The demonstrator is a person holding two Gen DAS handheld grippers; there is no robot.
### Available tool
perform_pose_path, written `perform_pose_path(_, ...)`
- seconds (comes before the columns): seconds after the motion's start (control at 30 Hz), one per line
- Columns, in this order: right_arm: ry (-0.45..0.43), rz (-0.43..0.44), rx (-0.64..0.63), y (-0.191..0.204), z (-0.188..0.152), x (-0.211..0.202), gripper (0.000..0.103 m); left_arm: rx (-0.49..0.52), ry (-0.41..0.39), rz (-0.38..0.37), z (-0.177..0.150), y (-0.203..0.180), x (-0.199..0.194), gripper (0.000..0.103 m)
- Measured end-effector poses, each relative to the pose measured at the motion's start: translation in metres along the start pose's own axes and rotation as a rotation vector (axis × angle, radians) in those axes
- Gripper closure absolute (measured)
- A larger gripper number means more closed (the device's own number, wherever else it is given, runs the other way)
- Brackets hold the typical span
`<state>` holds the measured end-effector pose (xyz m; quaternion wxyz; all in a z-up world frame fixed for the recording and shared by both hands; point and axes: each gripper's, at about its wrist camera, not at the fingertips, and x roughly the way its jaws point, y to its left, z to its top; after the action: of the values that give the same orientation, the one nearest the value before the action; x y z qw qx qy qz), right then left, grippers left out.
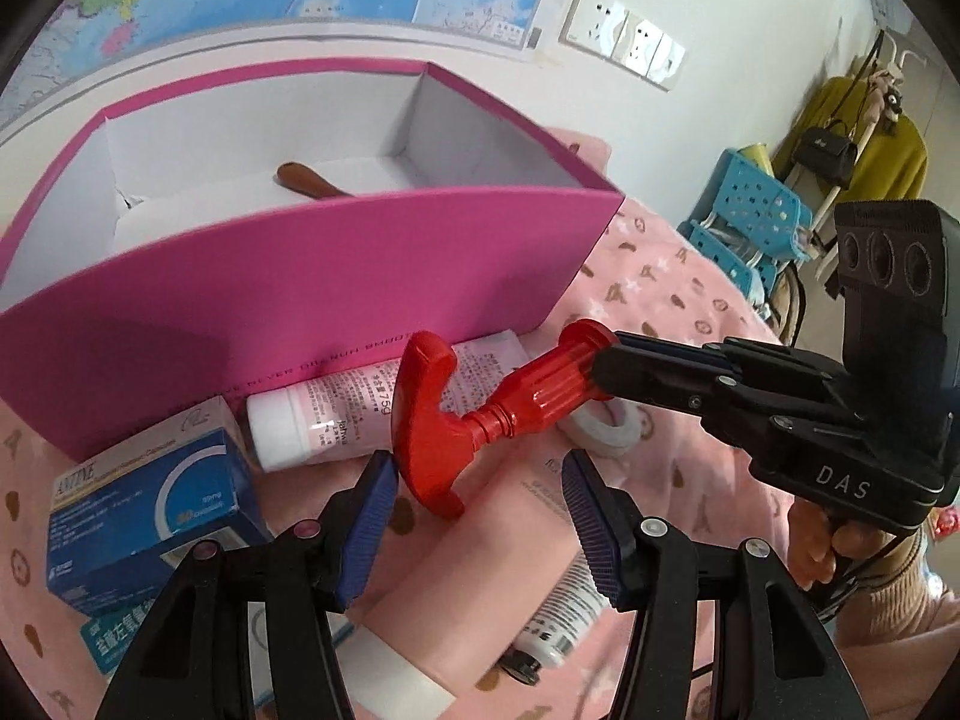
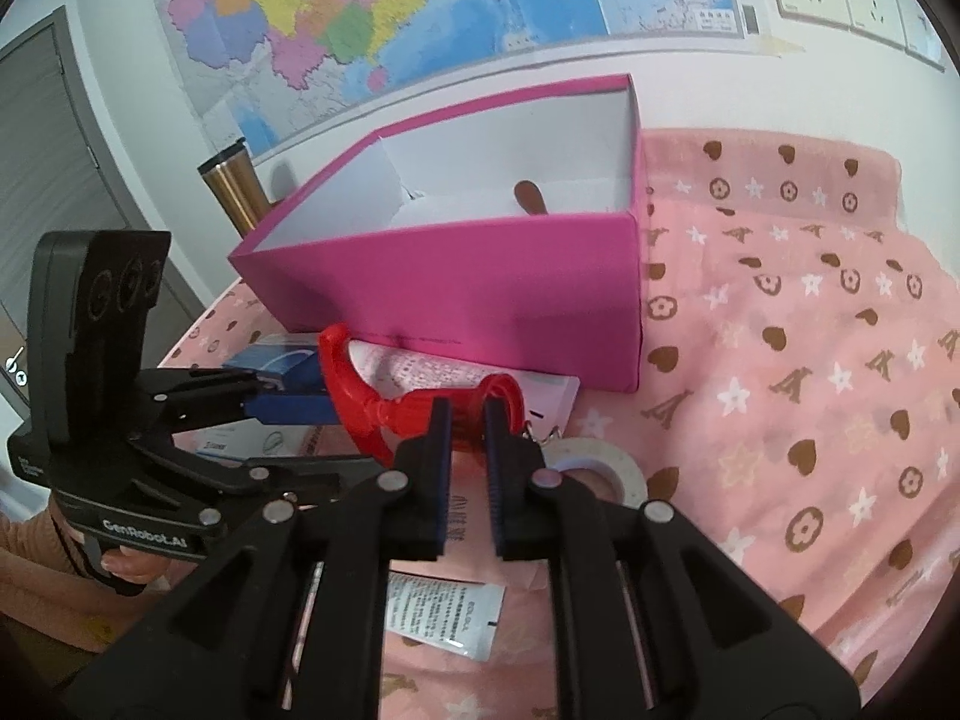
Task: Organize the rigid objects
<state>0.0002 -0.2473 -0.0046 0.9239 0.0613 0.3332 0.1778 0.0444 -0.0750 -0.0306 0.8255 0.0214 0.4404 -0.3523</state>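
**Red tool held above the clutter**

The left gripper (image 1: 480, 480) gapes wide just under the red tool (image 1: 480, 414). The right gripper (image 2: 467, 420) pinches the tool's ribbed handle, above tubes (image 1: 336, 414) and tape (image 2: 600, 462). Beyond, the pink box (image 2: 480, 300) holds a brown handle (image 1: 306, 180).

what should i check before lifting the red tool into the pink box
1. Right gripper shut on the red tool, at its ribbed handle: ok.
2. Left gripper open, T-shaped end between its fingers, contact unclear: cannot tell.
3. Pink box open on top, with room beside the brown wooden piece: ok.
4. Tool off the white tube beneath it: cannot tell.
5. Tape roll close under the right gripper, may get snagged: cannot tell.
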Motion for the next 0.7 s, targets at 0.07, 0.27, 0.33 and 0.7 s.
perform_pose_path(0.07, -0.013, 0.006, -0.010, 0.003, 0.003, -0.006, 0.091, -0.007, -0.018, -0.007, 0.002, -0.001, -0.009, 0.046)
perform_pose_path(0.27, -0.084, 0.027, -0.051, 0.017, 0.023, -0.030, 0.091, 0.042, -0.101, 0.027, 0.016, -0.013, -0.043, 0.046)
perform_pose_path(0.33, -0.113, 0.031, -0.066, 0.020, 0.035, -0.036, 0.091, 0.051, -0.126, 0.027, 0.024, -0.015, -0.053, 0.046)
perform_pose_path(0.7, -0.171, 0.088, -0.070, 0.012, 0.101, -0.022, 0.092, 0.123, -0.217, 0.049, 0.097, -0.017, -0.064, 0.046)
